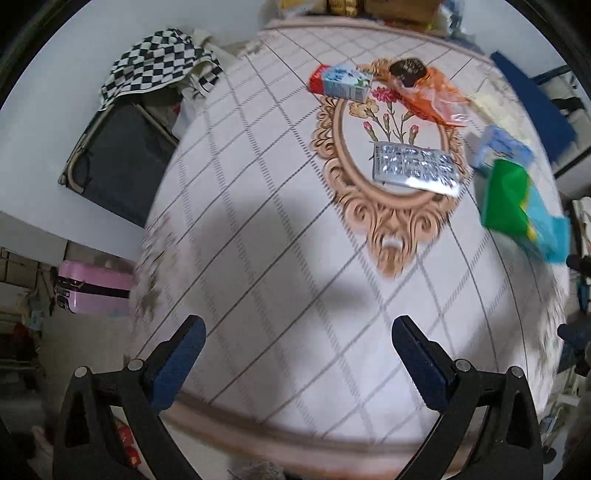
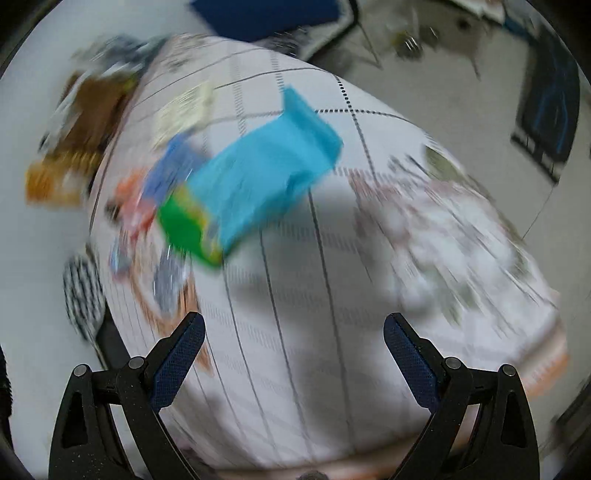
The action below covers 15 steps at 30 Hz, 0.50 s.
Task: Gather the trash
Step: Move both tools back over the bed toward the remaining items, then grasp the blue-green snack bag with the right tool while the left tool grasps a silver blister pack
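Trash lies on a cream rug with a grid pattern [image 1: 258,229]. In the left wrist view a blue-white carton [image 1: 347,83] and an orange wrapper [image 1: 424,92] lie at the far end. A silver foil pack [image 1: 415,168] rests on the rug's oval flower motif. A green and blue box [image 1: 517,206] sits at the right. My left gripper [image 1: 297,332] hangs open above bare rug, nothing between its fingers. The right wrist view is blurred: the green and blue box [image 2: 251,177] lies ahead of my open right gripper [image 2: 293,328], well apart from it.
A checkered cloth [image 1: 159,59] lies over a dark framed panel [image 1: 114,158] left of the rug. A pink suitcase [image 1: 92,291] stands at the lower left. Boxes [image 1: 369,7] crowd the rug's far end. Grey floor [image 2: 443,92] surrounds the rug, with dark blue items [image 2: 550,110] at the right.
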Available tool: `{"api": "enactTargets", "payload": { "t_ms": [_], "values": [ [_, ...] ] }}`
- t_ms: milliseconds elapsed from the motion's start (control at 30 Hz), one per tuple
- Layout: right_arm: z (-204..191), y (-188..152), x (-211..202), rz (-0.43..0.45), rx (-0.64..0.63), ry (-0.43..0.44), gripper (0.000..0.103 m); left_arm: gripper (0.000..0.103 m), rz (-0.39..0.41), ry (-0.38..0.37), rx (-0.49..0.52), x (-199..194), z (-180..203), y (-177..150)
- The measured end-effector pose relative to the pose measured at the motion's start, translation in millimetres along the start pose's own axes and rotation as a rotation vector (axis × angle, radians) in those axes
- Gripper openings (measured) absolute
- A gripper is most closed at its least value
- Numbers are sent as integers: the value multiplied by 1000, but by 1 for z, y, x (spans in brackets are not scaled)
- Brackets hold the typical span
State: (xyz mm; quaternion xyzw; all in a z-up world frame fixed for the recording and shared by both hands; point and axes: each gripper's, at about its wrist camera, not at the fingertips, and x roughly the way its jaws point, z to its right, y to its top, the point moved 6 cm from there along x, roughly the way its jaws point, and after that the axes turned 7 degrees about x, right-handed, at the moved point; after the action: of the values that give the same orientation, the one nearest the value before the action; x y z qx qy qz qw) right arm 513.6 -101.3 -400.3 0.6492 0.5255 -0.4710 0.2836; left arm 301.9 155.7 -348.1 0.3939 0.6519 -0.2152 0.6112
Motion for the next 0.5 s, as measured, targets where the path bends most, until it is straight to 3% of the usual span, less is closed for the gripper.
{"api": "enactTargets", "payload": {
  "t_ms": [100,167,200,233,267,333,500],
  "values": [
    [-15,37,34,-33,94,36,98,103,0,22,62,17,19,34],
    [-29,55,50,-32,117,48,98,103,32,42,181,24,38,58],
    [-33,60,56,-31,117,46,91,103,45,58,243,28,47,66],
    [-39,64,61,-35,111,32,78,103,60,75,324,33,56,75],
    [-43,66,66,-41,107,23,76,103,82,105,436,39,68,86],
    [-54,69,68,-29,79,12,49,103,118,154,600,48,83,99],
    [-62,77,66,-40,5,-21,37,103,140,141,1031,70,126,116]
  ]
}}
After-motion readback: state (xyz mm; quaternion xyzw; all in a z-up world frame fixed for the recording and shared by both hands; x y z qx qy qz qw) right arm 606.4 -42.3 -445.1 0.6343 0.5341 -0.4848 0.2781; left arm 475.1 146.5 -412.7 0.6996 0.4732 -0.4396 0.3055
